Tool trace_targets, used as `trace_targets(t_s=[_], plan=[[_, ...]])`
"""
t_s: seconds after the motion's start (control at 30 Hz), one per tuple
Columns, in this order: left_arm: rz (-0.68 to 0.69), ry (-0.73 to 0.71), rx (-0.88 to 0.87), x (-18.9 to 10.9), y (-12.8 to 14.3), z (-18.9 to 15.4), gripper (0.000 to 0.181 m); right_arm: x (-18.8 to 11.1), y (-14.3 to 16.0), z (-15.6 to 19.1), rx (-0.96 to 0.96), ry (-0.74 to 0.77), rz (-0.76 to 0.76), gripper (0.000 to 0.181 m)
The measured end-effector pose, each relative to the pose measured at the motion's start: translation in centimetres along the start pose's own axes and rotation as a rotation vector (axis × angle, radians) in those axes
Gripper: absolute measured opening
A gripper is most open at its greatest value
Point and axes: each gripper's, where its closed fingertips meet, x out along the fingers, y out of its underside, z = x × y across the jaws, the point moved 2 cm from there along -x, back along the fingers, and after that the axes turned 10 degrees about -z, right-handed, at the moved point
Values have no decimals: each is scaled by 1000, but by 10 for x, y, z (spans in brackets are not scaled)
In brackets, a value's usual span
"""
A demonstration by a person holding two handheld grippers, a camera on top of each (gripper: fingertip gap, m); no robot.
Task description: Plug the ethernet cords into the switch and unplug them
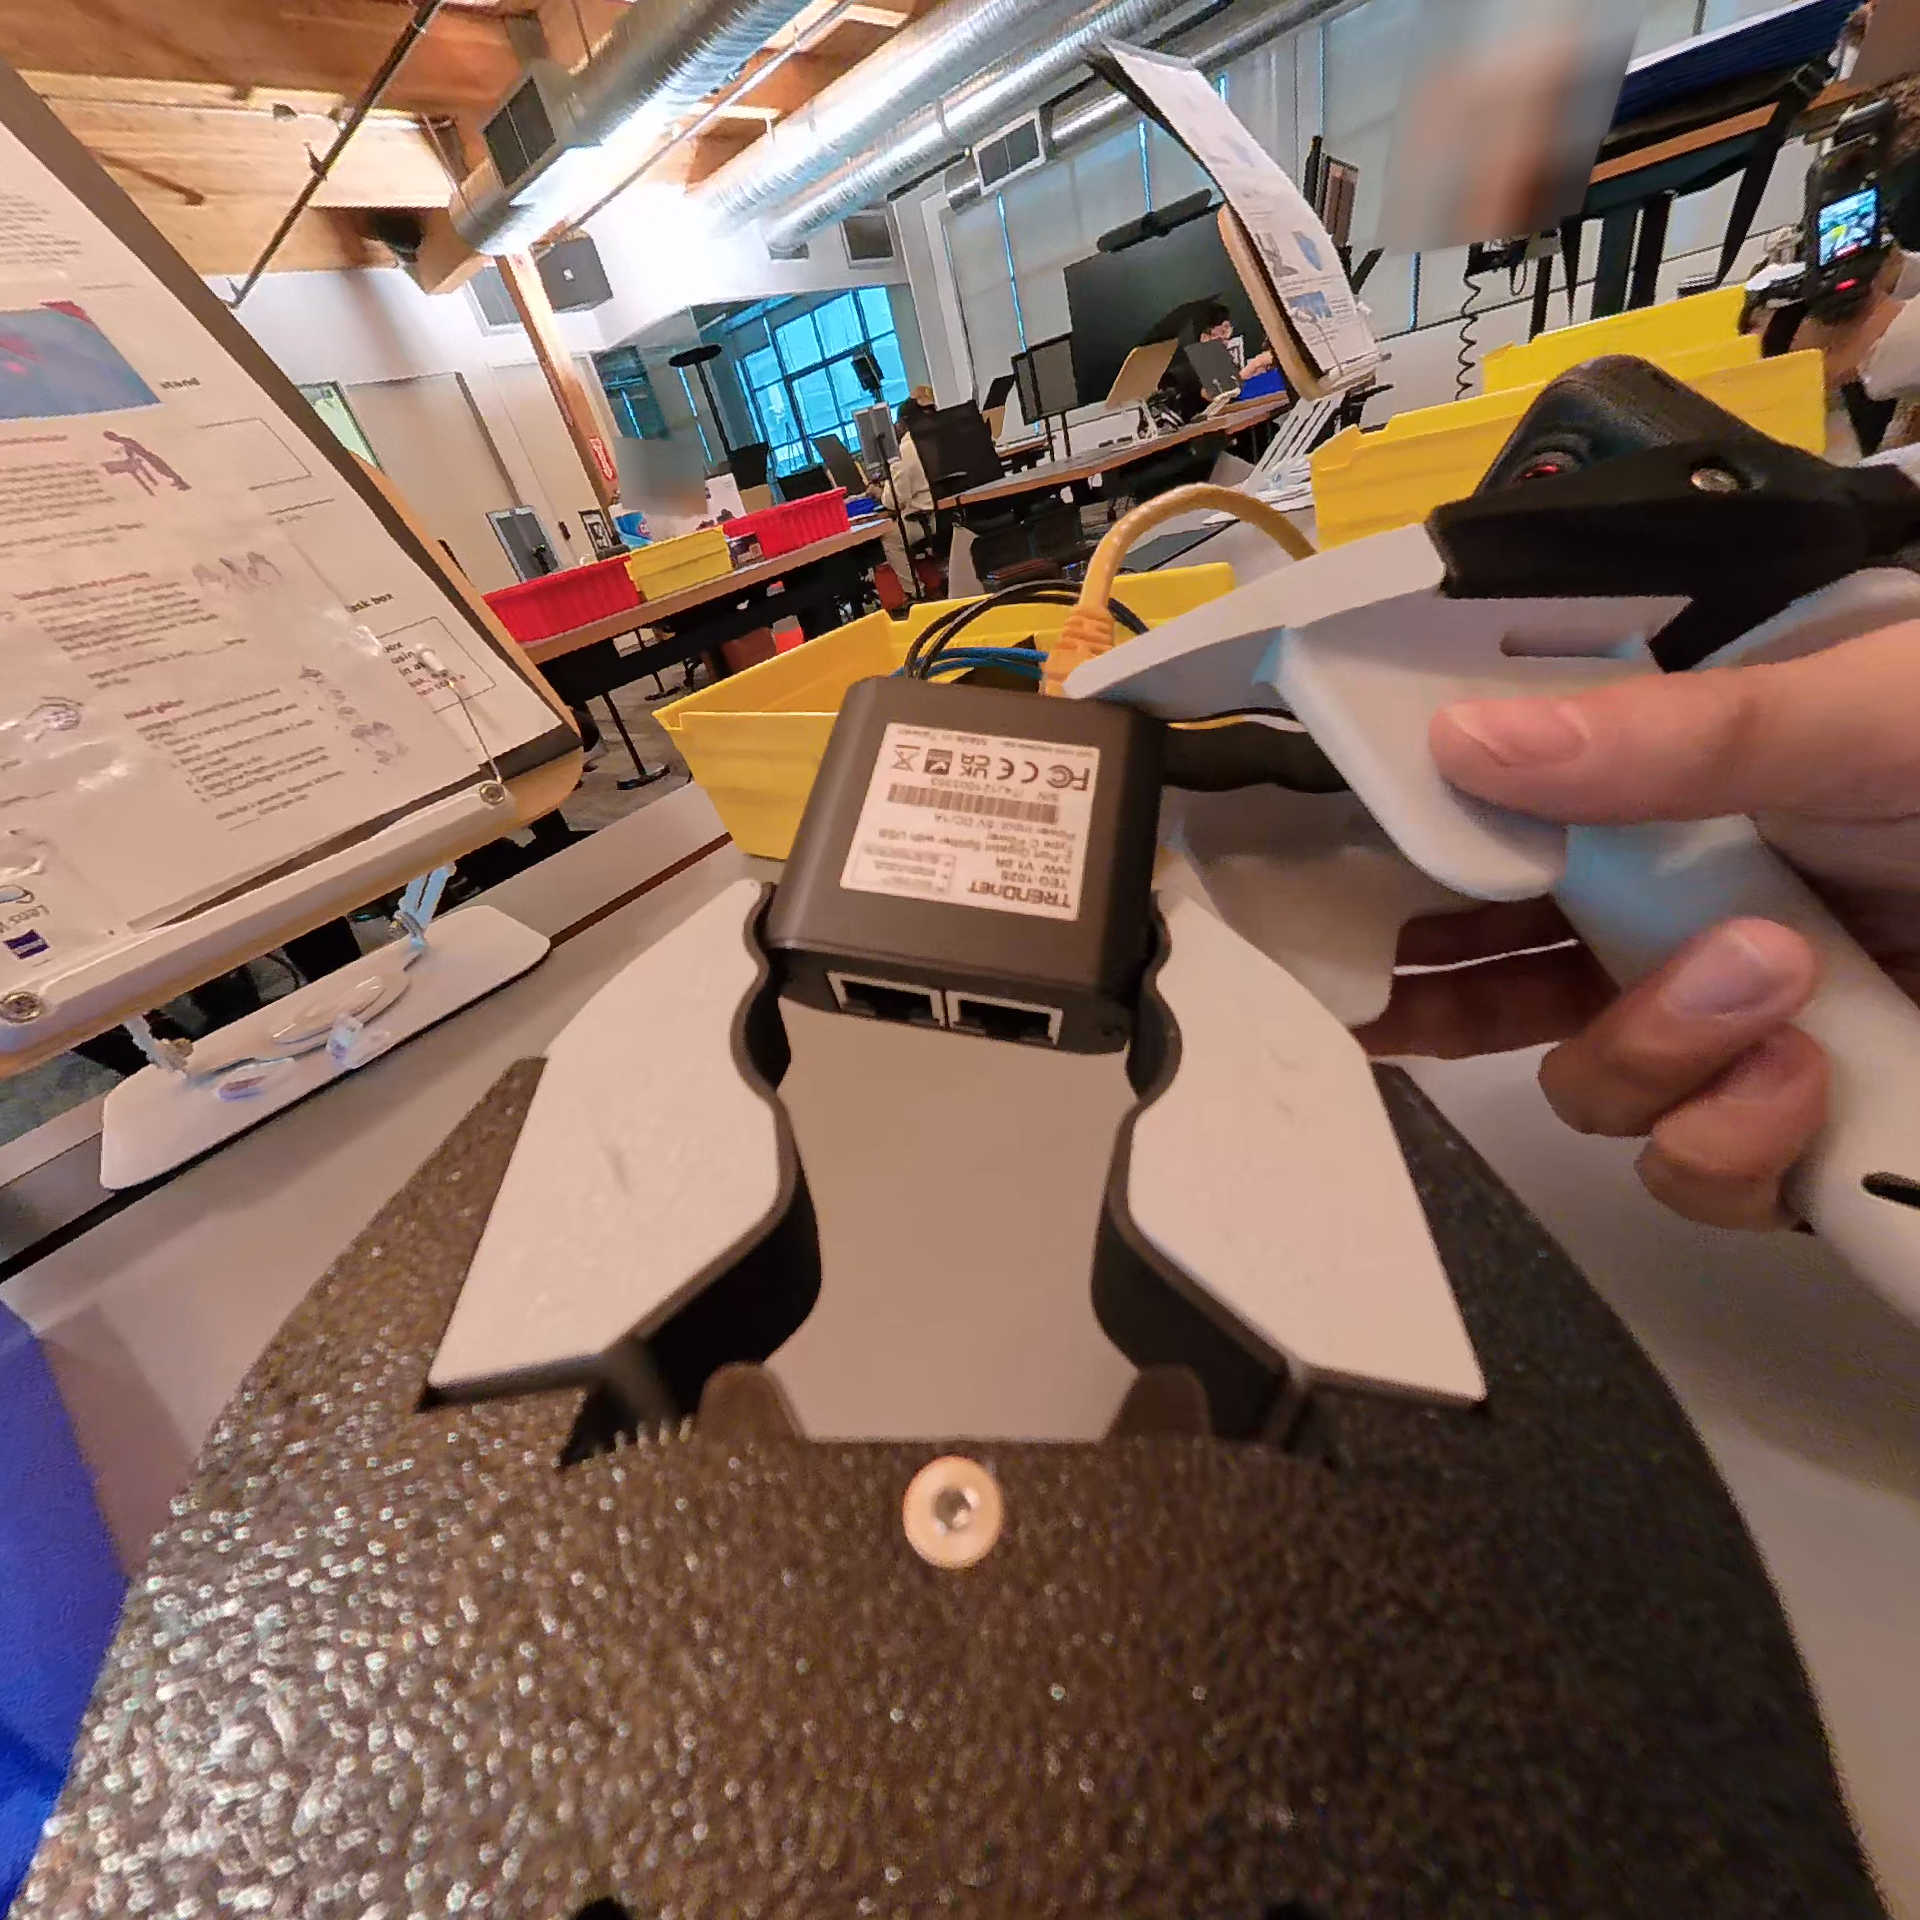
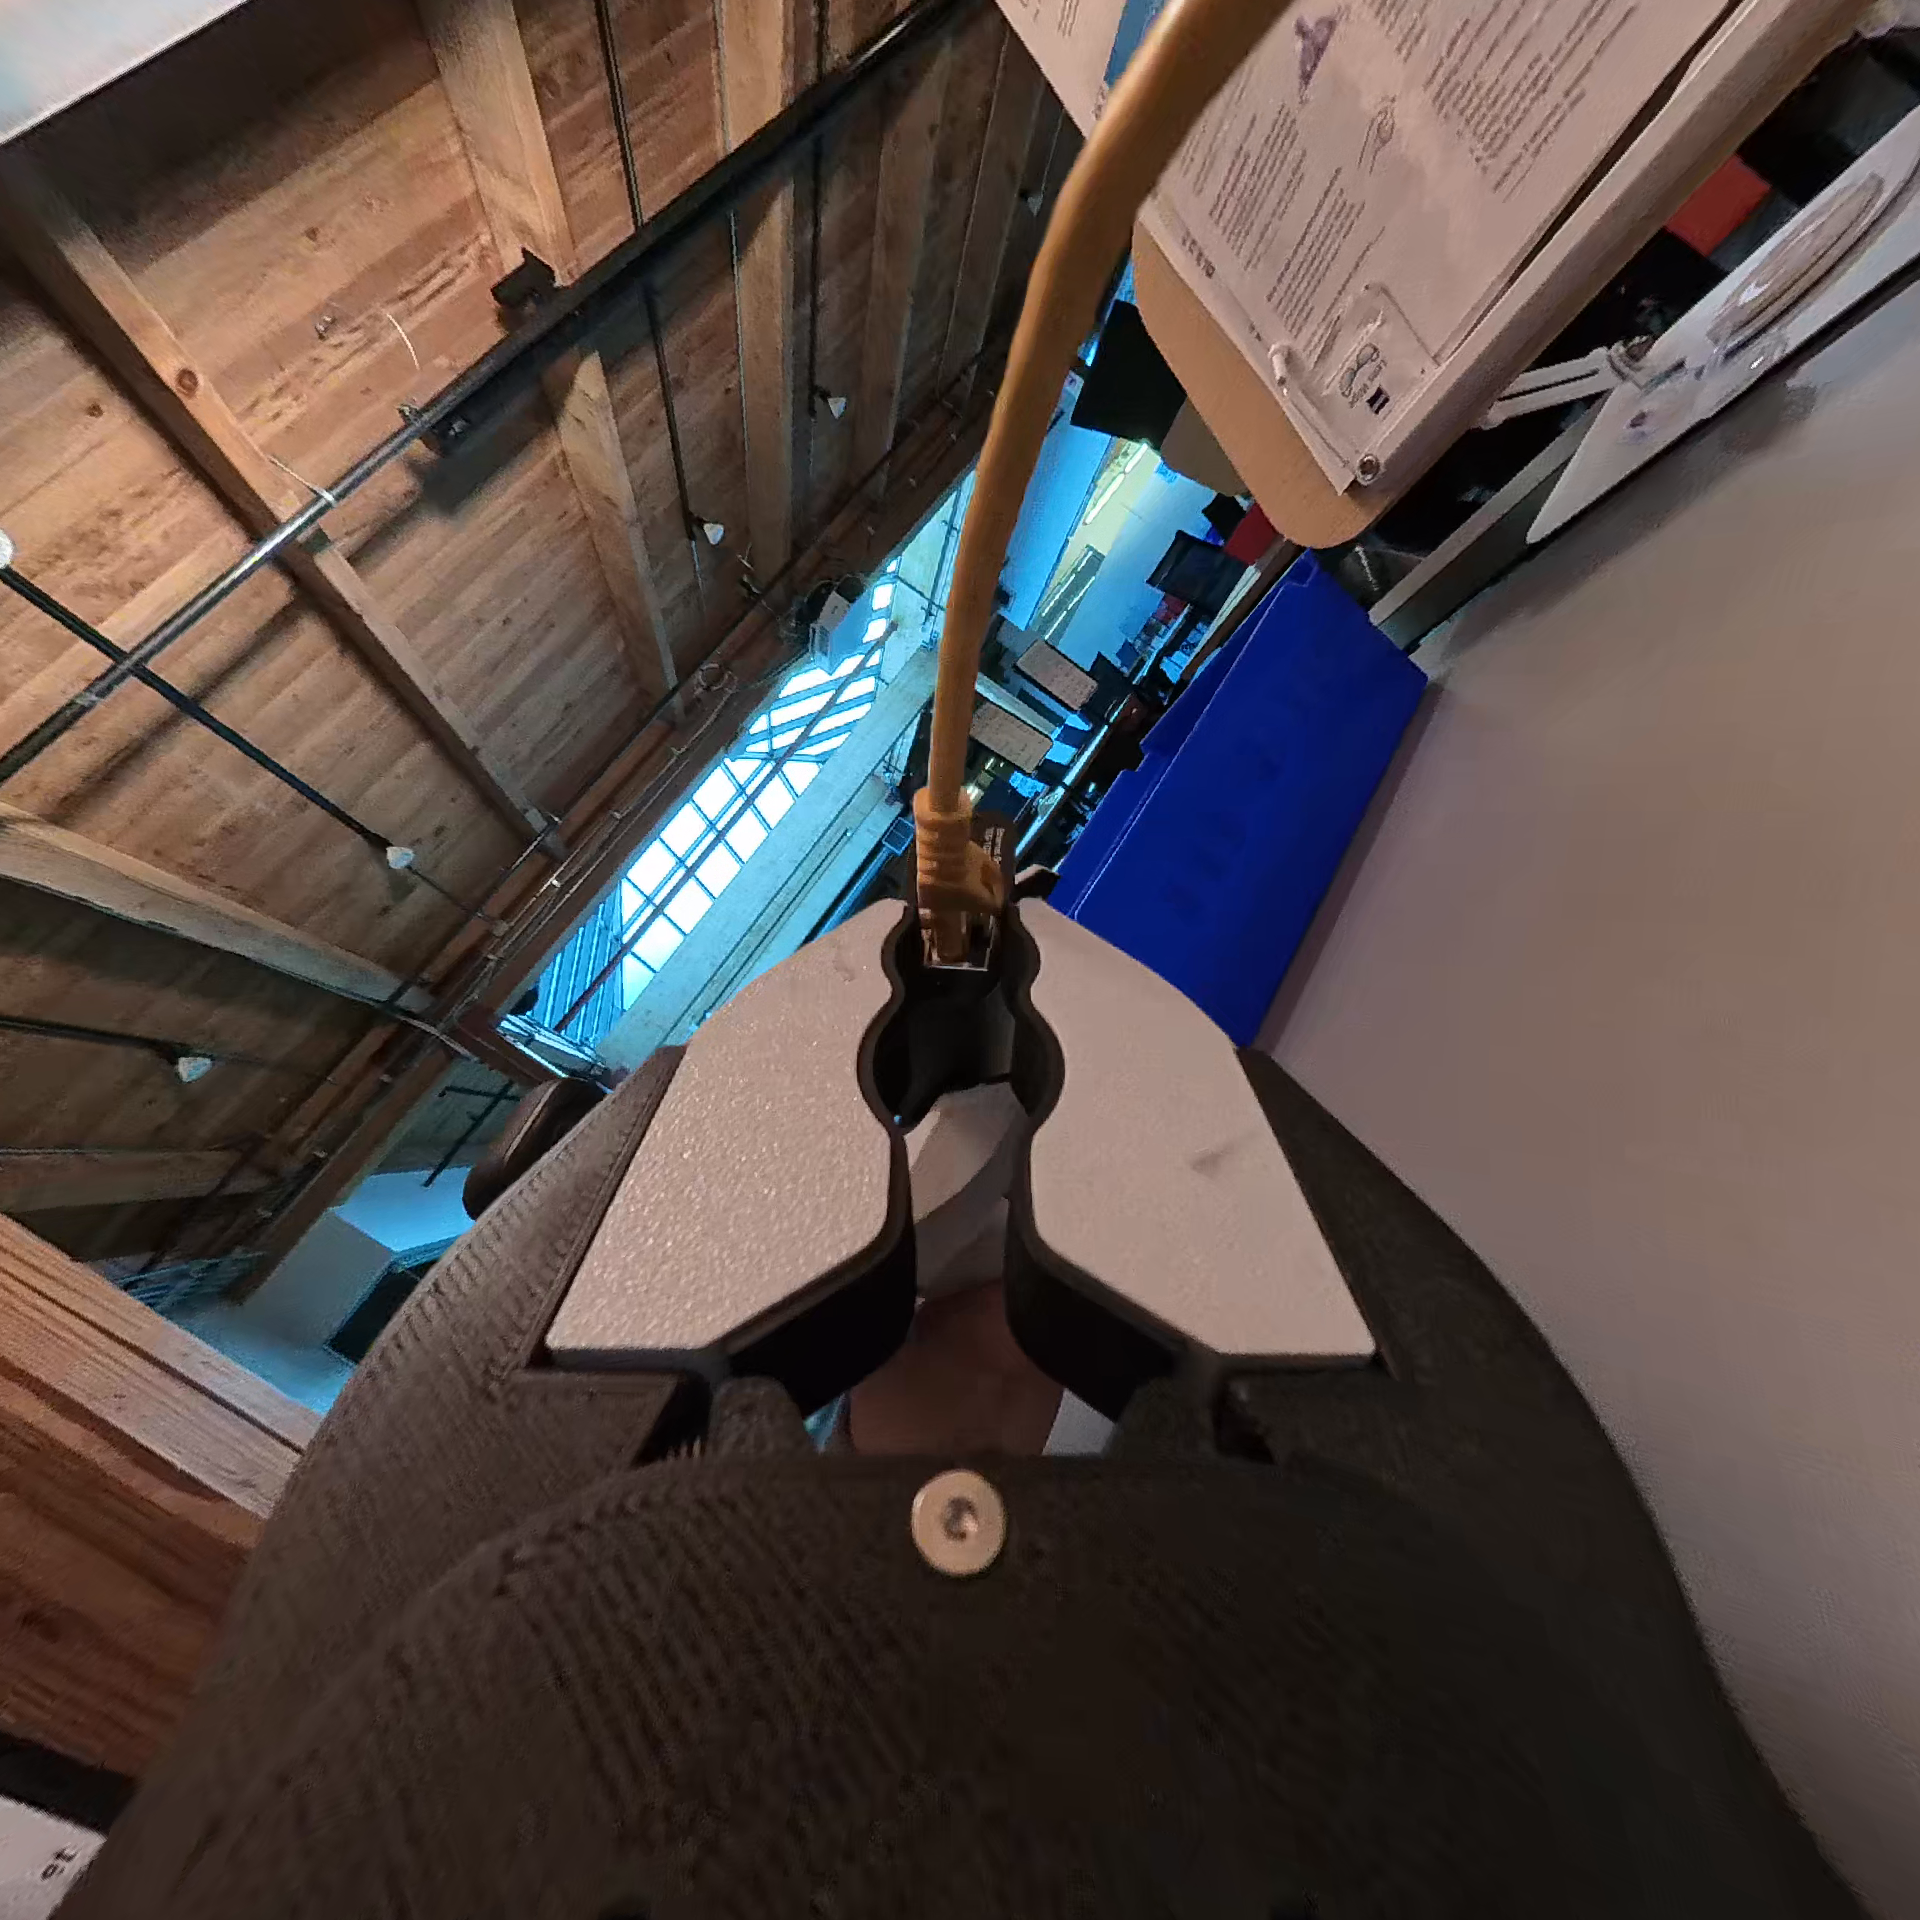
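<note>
My left gripper (image 1: 956, 925) is shut on the black switch (image 1: 977, 831) and holds it above the grey table (image 1: 312, 1226). The switch's label side faces up, and its two near ports (image 1: 945, 1003) are empty. My right gripper (image 2: 956, 935) is shut on the plug of the yellow ethernet cord (image 2: 951, 883). The cord (image 2: 997, 468) runs away from the fingers and curves up. In the left wrist view the right gripper (image 1: 1143, 665), held by a hand (image 1: 1683, 790), reaches in from the right just behind the switch. The yellow plug (image 1: 1081, 634) sits at the switch's far end; I cannot tell if it is inserted.
A yellow bin (image 1: 769, 738) with blue and black cables (image 1: 966, 649) stands right behind the switch. An instruction sheet on a white stand (image 1: 208, 582) leans at the left. A blue bin (image 2: 1247, 790) sits at the table's edge in the right wrist view. More yellow bins (image 1: 1455, 468) stand behind at the right. Less than 4 cm separates the two grippers' tips.
</note>
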Motion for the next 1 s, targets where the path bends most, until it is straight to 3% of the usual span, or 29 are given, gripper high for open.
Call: trace_targets(t_s=[0.37, 0.73, 0.83, 0.93, 1.0], plan=[[38, -58, 67, 4, 8, -2, 64, -3, -2, -4, -207, 4, 55, 13], [73, -190, 217, 5, 8, 2, 64, 0, -6, -3, -253, -57, 59, 11], [45, -168, 74, 7, 8, 0, 64, 2, -9, -2, -296, -51, 61, 12], [32, -186, -30, 3, 16, 7, 63, 0, -47, -1, -313, -40, -51, 11], [66, -215, 29, -3, 22, 18, 64, -5, -65, -8, -435, 2, 17, 11]])
